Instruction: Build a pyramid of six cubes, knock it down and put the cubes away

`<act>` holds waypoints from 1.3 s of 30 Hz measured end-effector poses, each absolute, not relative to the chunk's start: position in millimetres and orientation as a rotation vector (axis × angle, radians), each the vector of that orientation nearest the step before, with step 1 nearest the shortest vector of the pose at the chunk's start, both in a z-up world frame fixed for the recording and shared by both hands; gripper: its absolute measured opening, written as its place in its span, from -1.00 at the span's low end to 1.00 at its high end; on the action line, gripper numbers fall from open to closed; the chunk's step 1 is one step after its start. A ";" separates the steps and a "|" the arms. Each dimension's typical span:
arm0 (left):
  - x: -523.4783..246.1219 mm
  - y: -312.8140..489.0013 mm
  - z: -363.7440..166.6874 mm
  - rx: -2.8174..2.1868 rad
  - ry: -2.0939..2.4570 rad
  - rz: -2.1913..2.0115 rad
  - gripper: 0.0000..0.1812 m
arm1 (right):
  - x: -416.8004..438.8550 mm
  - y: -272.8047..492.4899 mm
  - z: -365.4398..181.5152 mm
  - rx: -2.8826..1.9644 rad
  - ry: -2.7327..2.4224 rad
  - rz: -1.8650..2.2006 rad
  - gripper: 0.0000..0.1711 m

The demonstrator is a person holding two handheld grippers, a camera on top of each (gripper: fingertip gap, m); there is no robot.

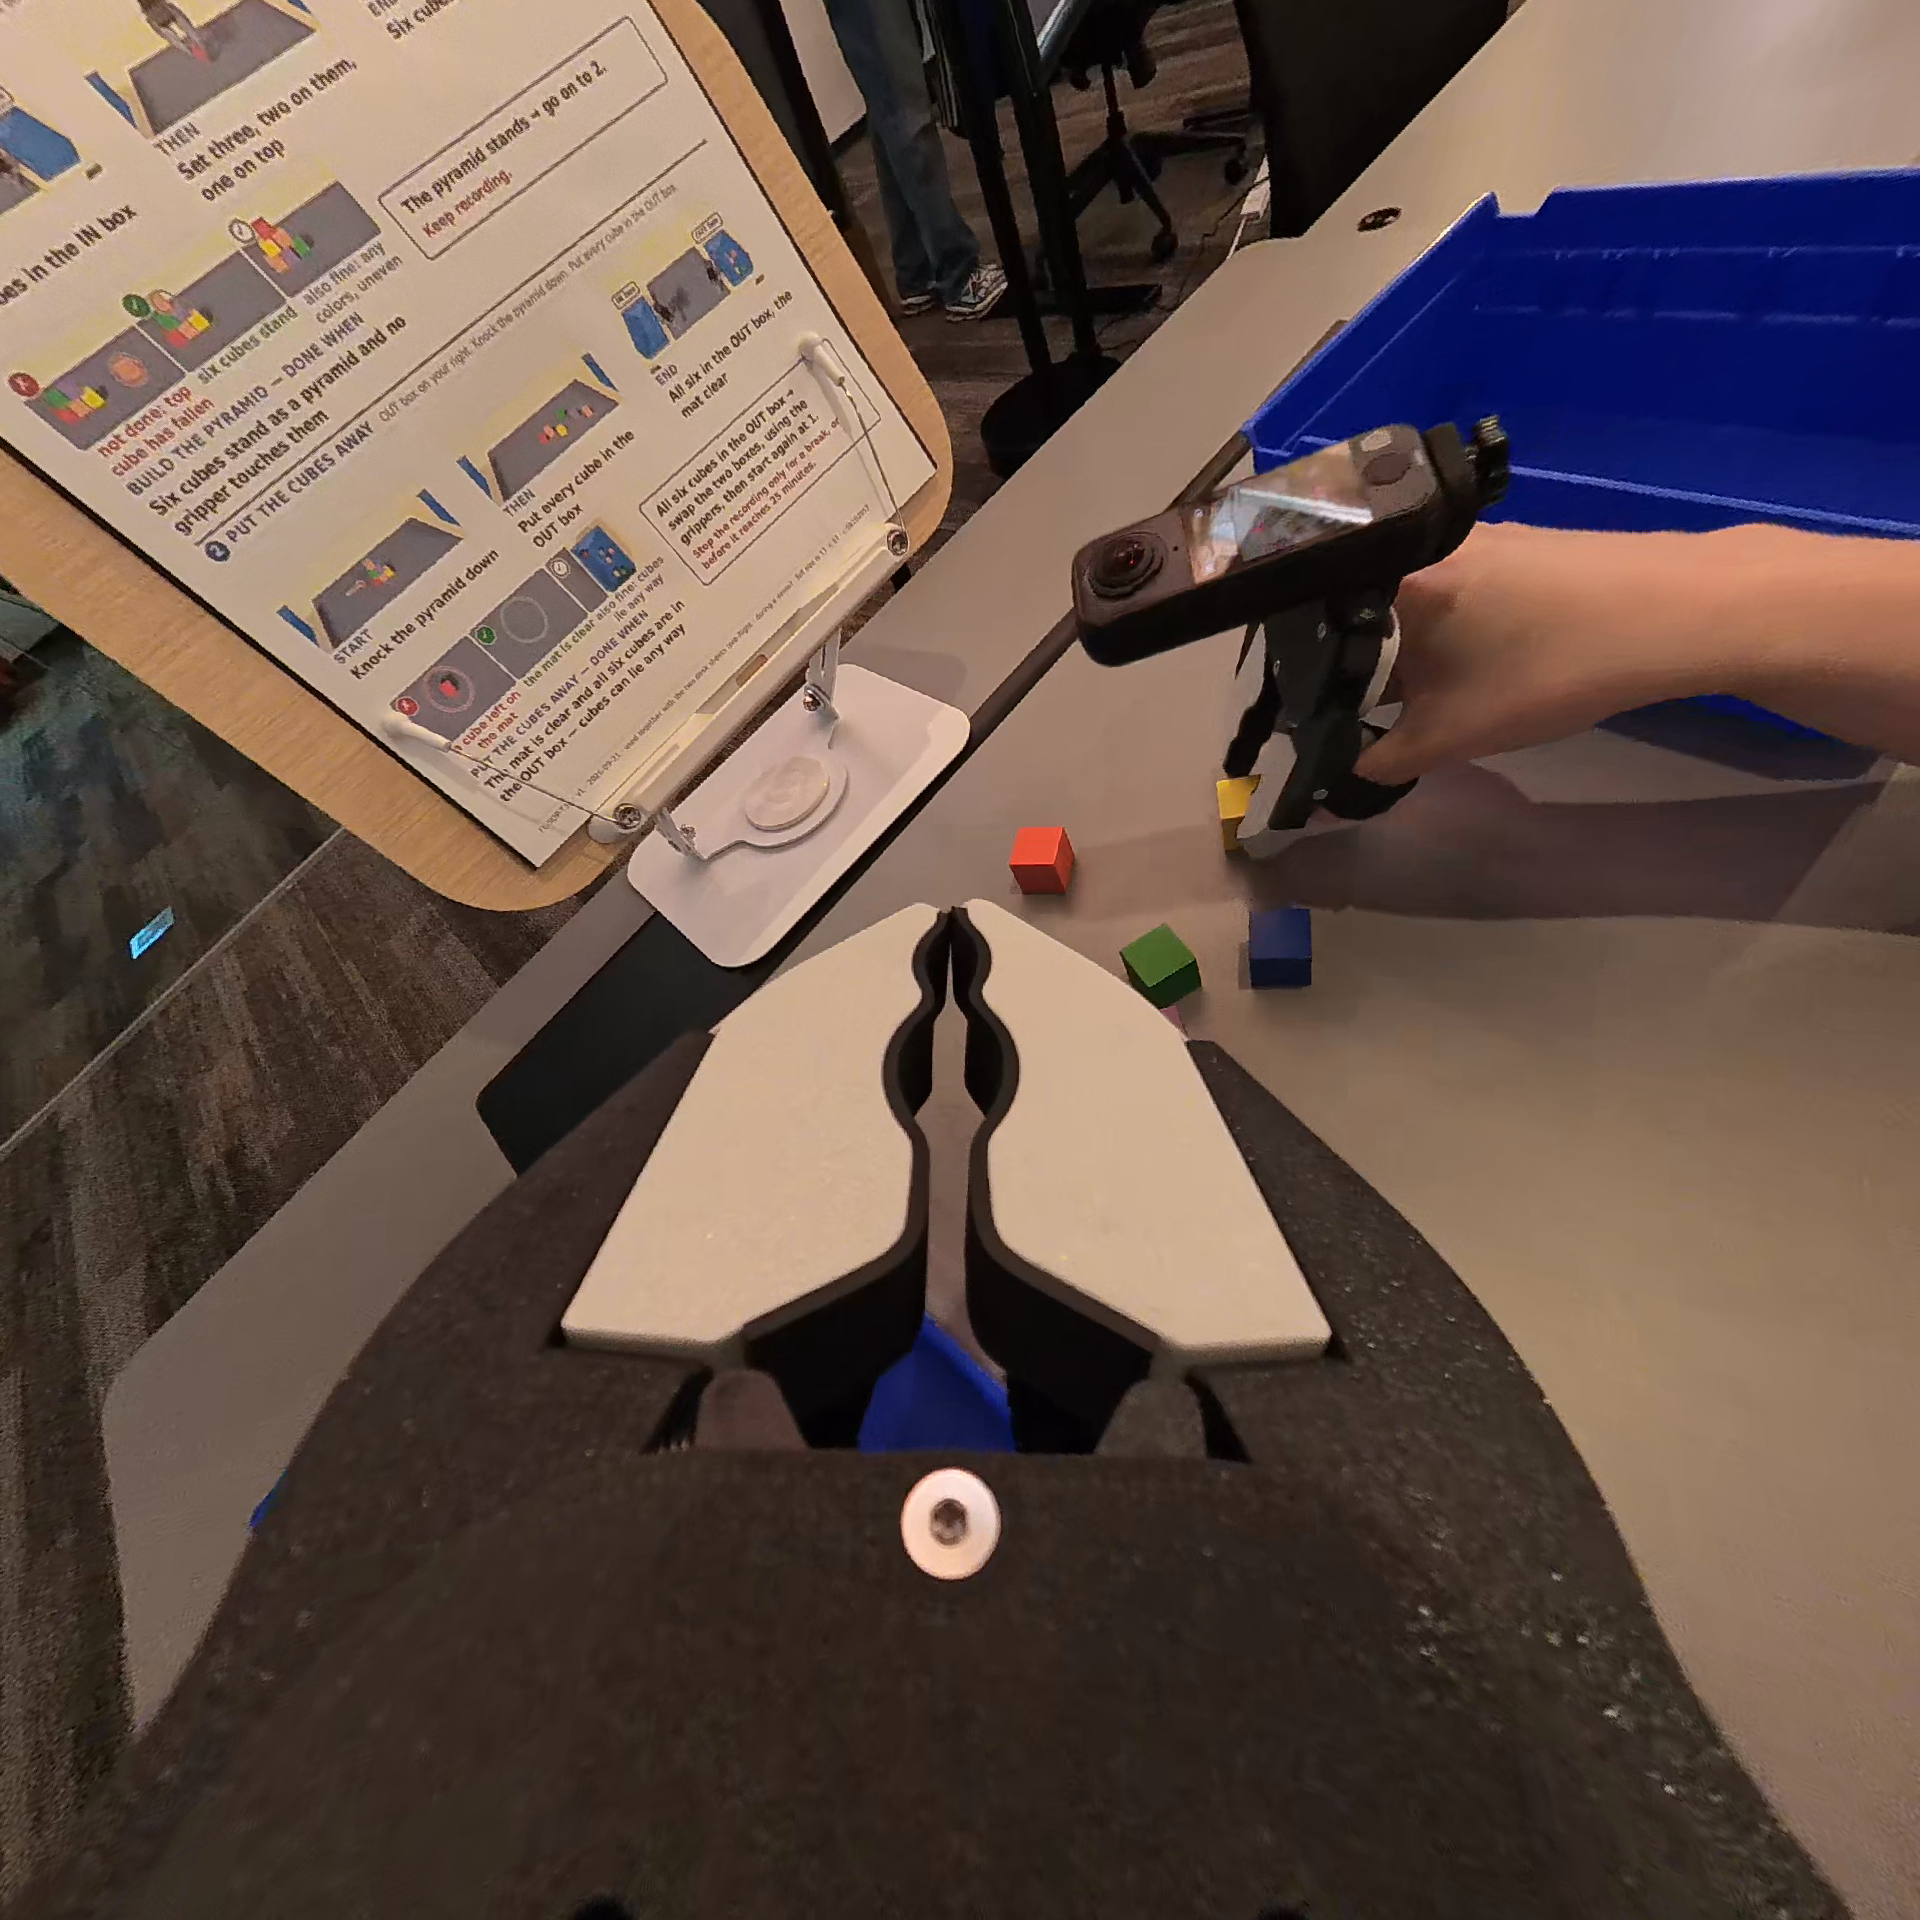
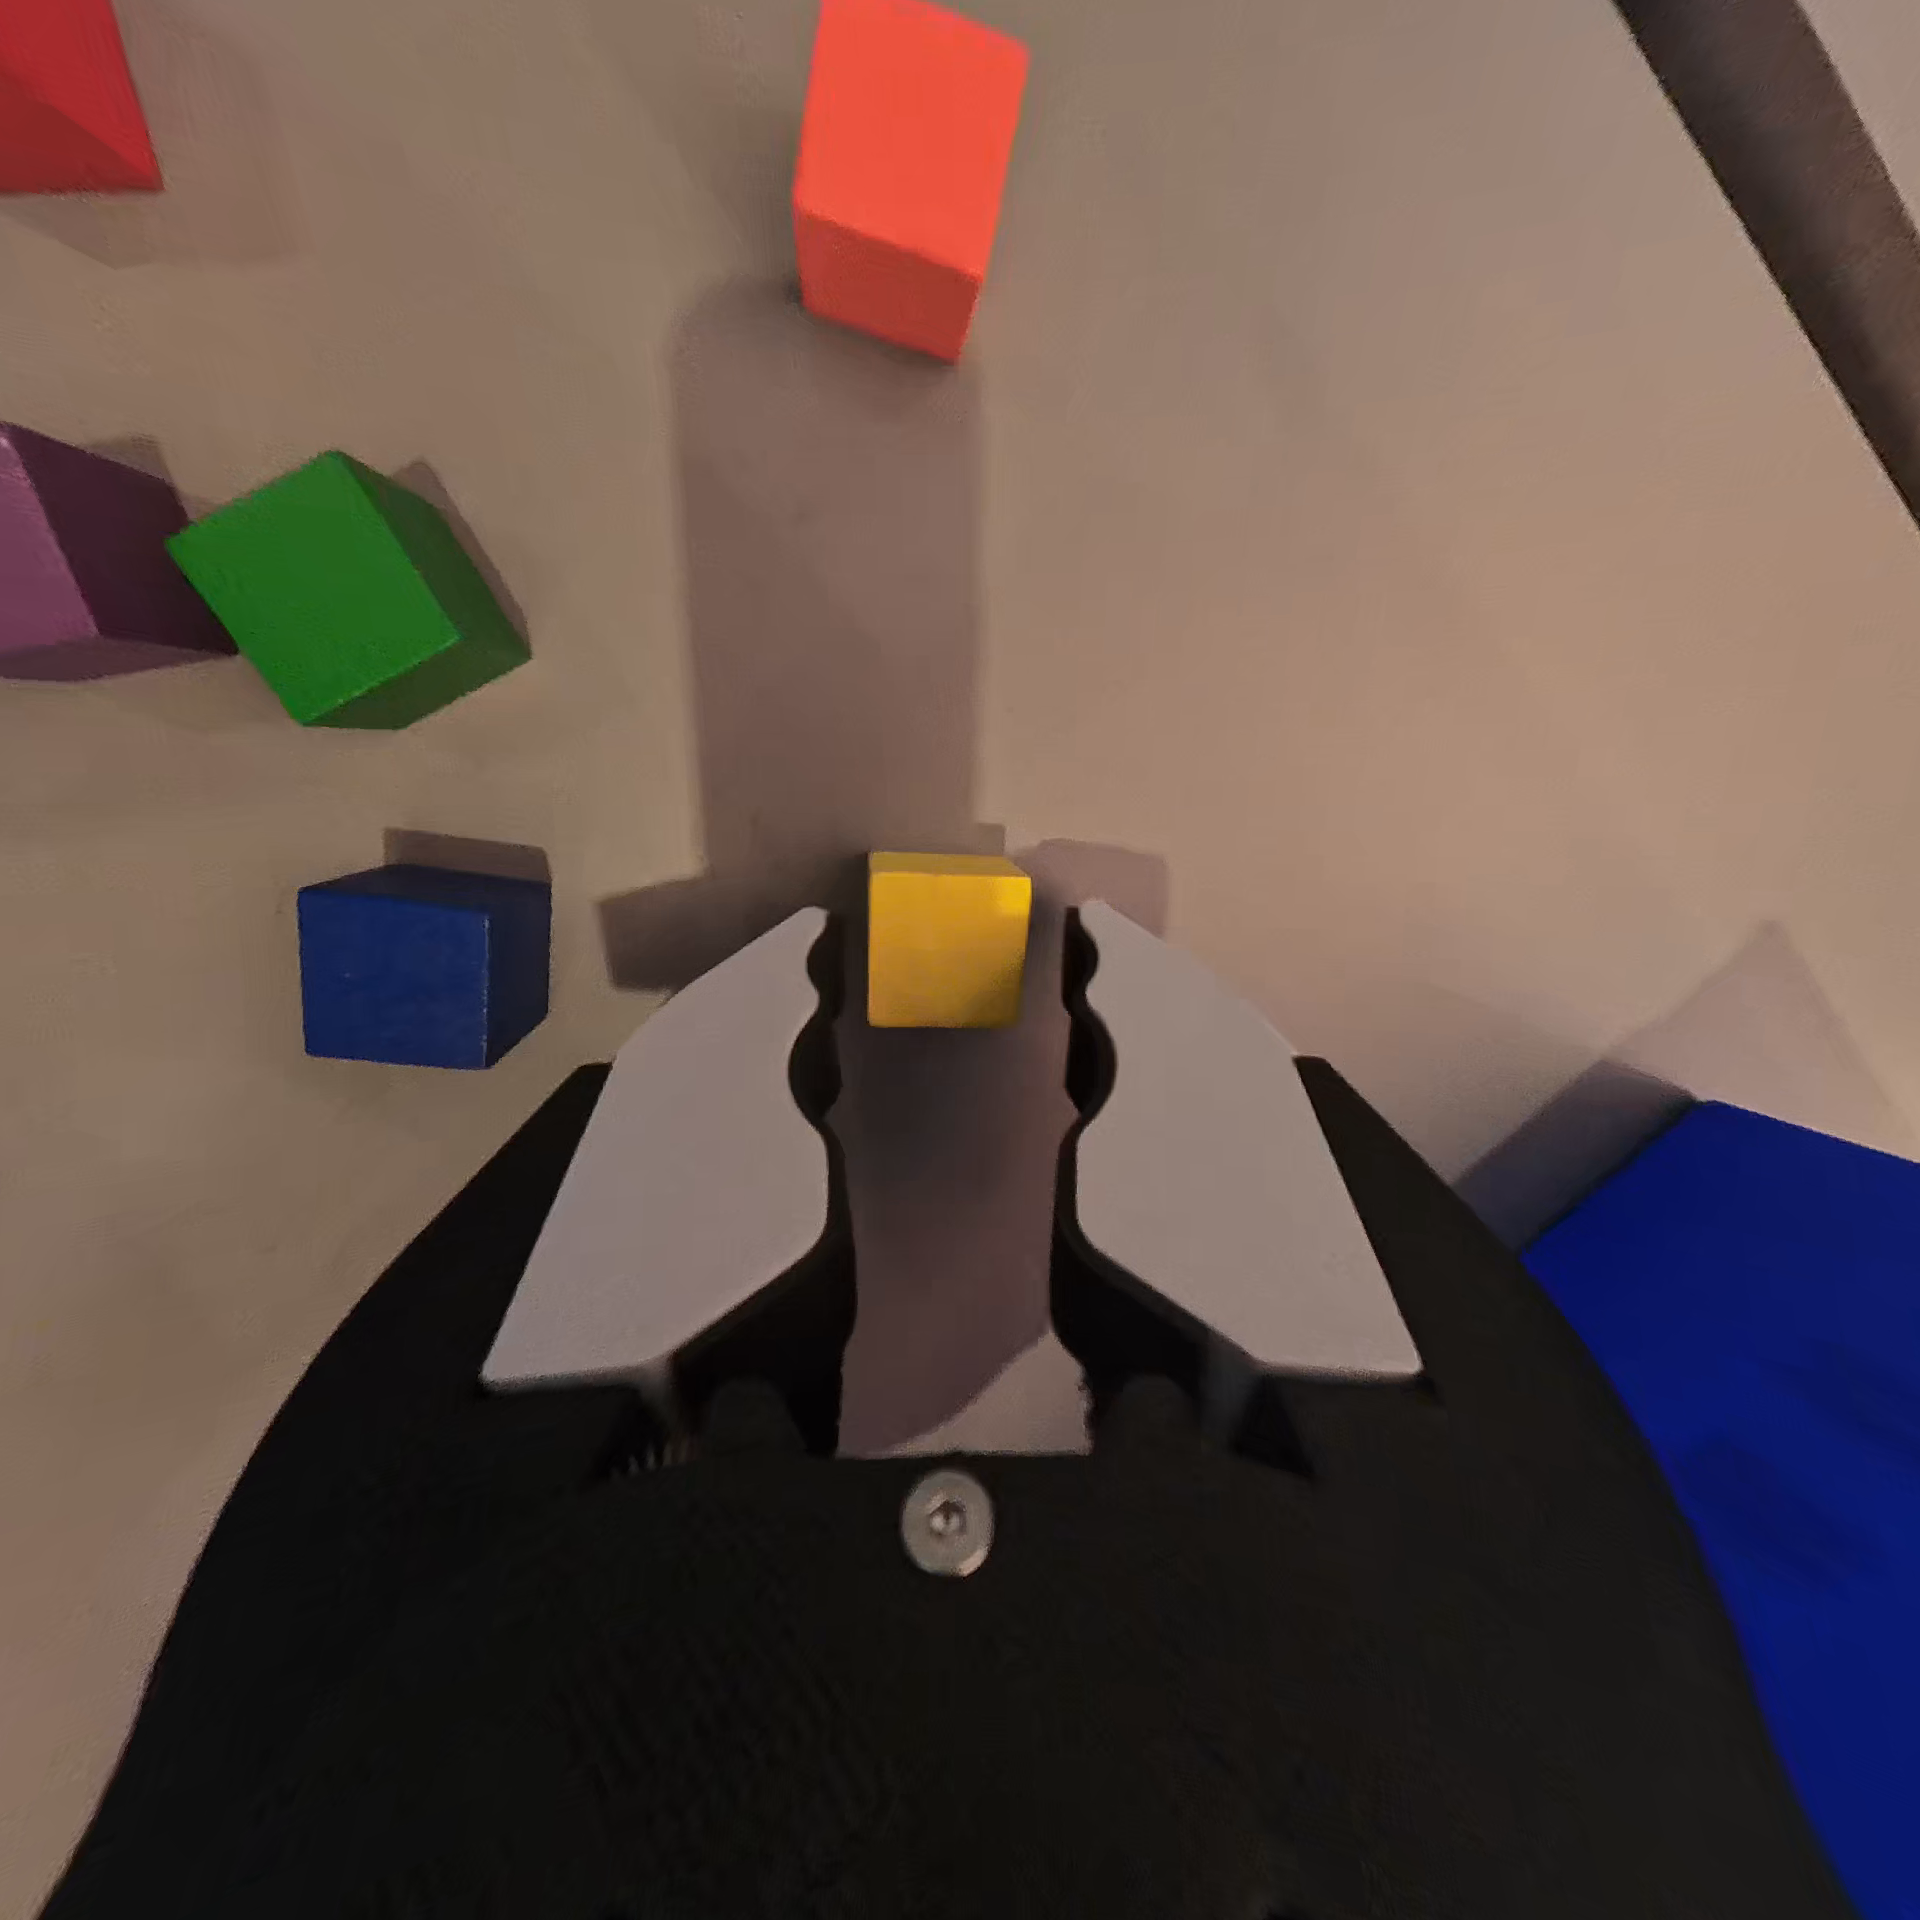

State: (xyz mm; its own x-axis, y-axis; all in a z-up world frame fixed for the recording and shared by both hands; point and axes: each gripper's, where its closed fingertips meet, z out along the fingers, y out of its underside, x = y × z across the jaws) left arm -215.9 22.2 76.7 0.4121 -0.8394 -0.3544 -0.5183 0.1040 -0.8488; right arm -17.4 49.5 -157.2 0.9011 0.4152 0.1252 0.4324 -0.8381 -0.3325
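Right gripper (image 2: 948, 920) jaws stood apart around the matte yellow cube (image 2: 948, 940), not touching, on the smooth grey tabletop (image 2: 1403, 675) near its far edge. Left gripper (image 1: 952, 914) jaws pressed together, empty. Purple cube (image 2: 62, 561) cut off.

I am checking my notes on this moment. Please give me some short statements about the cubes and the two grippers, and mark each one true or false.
1. The right gripper stands open around the yellow cube. True.
2. The left gripper holds the green cube. False: it is shut on nothing.
3. The blue cube lies inside the blue bin. False: it lies on the table.
4. The green cube lies beside a purple cube. True.
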 end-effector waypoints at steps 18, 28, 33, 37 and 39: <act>-219.4 21.7 81.1 -1.549 1.228 -0.354 -1.00 | -0.4 29.7 6.9 -2.239 -0.586 -0.025 -0.65; -219.5 21.6 79.3 -1.555 1.232 -0.331 -1.00 | 207.0 8.2 -3.1 -2.244 0.018 -0.047 -0.65; -219.3 21.4 77.8 -1.560 1.238 -0.329 -1.00 | 231.9 5.0 -63.3 -2.438 0.134 0.006 -0.65; -219.2 21.1 77.7 -1.559 1.238 -0.332 -1.00 | 236.0 6.6 -87.6 -2.510 0.189 -0.002 -0.65; -218.6 21.2 76.6 -1.562 1.241 -0.333 -1.00 | 237.9 8.1 -96.2 -2.529 0.205 -0.010 -0.65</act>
